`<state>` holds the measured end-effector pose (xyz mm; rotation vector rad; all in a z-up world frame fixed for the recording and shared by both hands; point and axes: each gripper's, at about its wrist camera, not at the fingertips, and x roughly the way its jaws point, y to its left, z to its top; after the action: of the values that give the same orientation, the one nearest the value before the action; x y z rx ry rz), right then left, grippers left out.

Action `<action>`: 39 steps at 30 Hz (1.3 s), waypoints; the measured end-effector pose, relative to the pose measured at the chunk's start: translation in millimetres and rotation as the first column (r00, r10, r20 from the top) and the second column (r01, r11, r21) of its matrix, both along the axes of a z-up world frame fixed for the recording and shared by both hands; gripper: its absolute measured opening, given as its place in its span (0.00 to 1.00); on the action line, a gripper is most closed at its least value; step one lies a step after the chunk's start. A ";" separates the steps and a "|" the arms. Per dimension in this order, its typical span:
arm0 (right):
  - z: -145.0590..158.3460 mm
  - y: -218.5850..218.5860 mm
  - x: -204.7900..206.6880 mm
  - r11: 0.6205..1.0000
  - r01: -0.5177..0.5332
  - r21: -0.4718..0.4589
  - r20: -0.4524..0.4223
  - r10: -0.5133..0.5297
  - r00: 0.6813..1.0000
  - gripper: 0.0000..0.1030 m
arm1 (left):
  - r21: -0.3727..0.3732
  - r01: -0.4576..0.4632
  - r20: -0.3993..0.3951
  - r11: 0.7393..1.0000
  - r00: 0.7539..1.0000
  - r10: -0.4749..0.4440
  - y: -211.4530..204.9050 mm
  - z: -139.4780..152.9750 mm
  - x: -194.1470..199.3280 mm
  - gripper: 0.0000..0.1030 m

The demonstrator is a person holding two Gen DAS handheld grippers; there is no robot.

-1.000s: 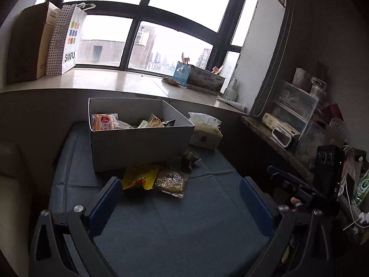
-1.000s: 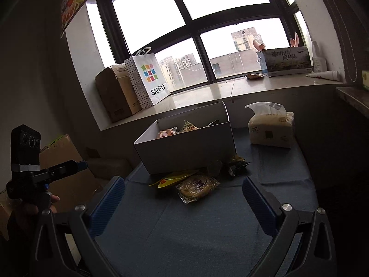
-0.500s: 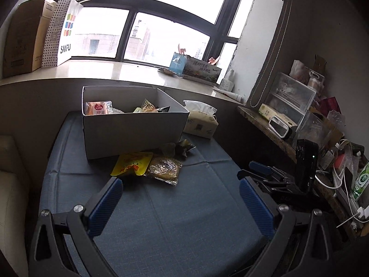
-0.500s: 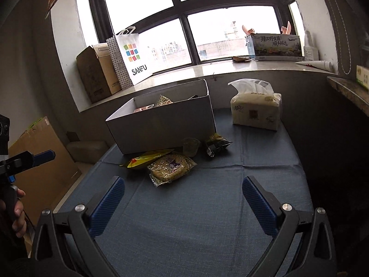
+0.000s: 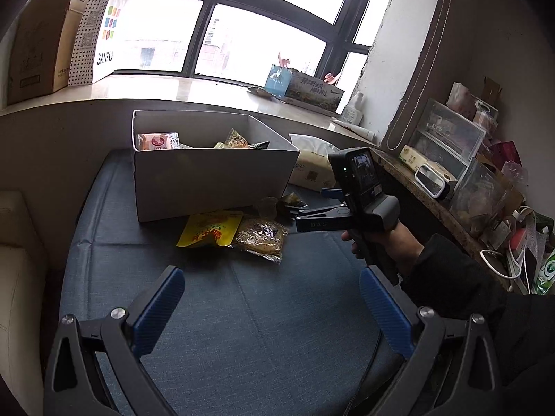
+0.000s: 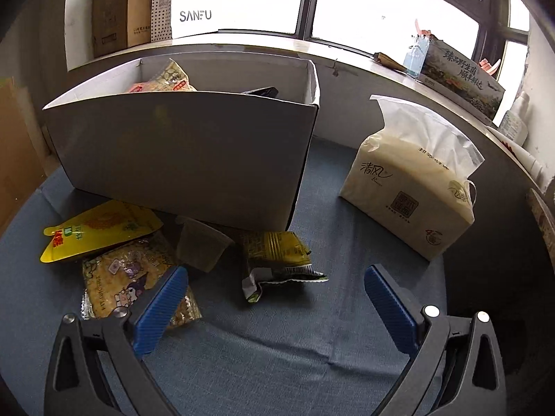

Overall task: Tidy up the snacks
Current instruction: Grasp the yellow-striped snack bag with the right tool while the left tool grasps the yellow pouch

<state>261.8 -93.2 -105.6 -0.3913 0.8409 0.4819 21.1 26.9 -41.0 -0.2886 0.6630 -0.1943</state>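
A white cardboard box [image 5: 211,176] [image 6: 187,152] with several snack packs inside stands on the blue cloth. In front of it lie a yellow pouch [image 5: 210,228] [image 6: 100,228], a clear cookie pack [image 5: 260,237] [image 6: 131,280], a small clear cup [image 6: 201,246] and a crumpled yellow-green packet [image 6: 277,256]. My right gripper [image 6: 275,298] is open and empty, low over the cloth, just short of the crumpled packet. It also shows in the left wrist view [image 5: 308,204]. My left gripper [image 5: 270,298] is open and empty, well back from the snacks.
A tissue pack [image 6: 412,190] stands right of the box. The windowsill holds a SANFU bag [image 5: 100,34], a brown carton [image 5: 38,45] and a printed box [image 6: 458,76]. A cluttered shelf [image 5: 461,173] runs along the right.
My right gripper has moved forward and down, close to the loose snacks in front of the box. My left gripper has shifted only slightly.
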 end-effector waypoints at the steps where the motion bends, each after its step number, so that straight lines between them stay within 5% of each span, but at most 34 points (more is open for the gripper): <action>1: -3.5 1.5 5.5 1.000 0.002 -0.006 -0.004 -0.002 1.000 1.00 | 0.000 -0.008 -0.007 1.000 1.000 0.008 2.2 -2.1 1.1 1.00; 5: -14.0 3.0 24.1 1.000 0.020 0.013 -0.055 -0.019 0.998 0.98 | -0.016 -0.032 -0.031 0.999 0.999 0.032 11.7 -10.5 4.6 1.00; 7: -18.3 3.7 29.9 0.999 0.033 -0.004 -0.081 -0.034 0.996 0.78 | -0.025 -0.040 -0.041 0.999 0.998 0.039 15.0 -13.8 5.9 1.00; 8: -21.6 3.6 32.0 0.999 0.038 -0.019 -0.097 -0.040 0.995 0.52 | -0.032 -0.041 -0.046 0.999 0.998 0.039 16.4 -15.5 6.8 1.00; 18: 5.8 -35.4 -19.0 0.988 0.048 0.147 -0.098 -0.034 0.995 0.51 | -0.047 -0.054 -0.087 0.997 0.995 0.050 27.0 -31.4 26.7 1.00; 27: 54.1 -69.5 -117.3 0.937 -0.003 0.349 -0.044 0.019 0.999 0.51 | -0.025 -0.037 -0.218 0.999 0.975 0.031 35.2 -71.0 121.2 1.00; 30: 61.2 -69.2 -137.6 0.933 -0.013 0.359 -0.023 0.022 0.999 0.51 | 0.052 -0.029 -0.269 0.998 0.962 0.042 32.4 -86.4 154.0 1.00; 37: 55.5 -79.9 -148.1 0.923 0.003 0.385 -0.040 0.013 0.999 0.51 | 0.090 0.001 -0.367 0.996 0.930 0.032 21.6 -117.9 197.2 0.99; 38: 54.1 -80.3 -148.1 0.924 0.008 0.383 -0.045 0.010 0.999 0.51 | 0.083 0.007 -0.363 0.996 0.932 0.024 19.9 -119.8 197.5 0.98; 39: 52.0 -81.6 -148.1 0.923 0.013 0.384 -0.049 0.006 0.999 0.51 | 0.091 0.005 -0.338 0.996 0.941 0.026 19.2 -119.0 195.8 0.84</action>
<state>113.7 -174.7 -53.6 -0.0148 0.7721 0.6414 217.0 46.1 -160.0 -0.2402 1.0095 -0.1034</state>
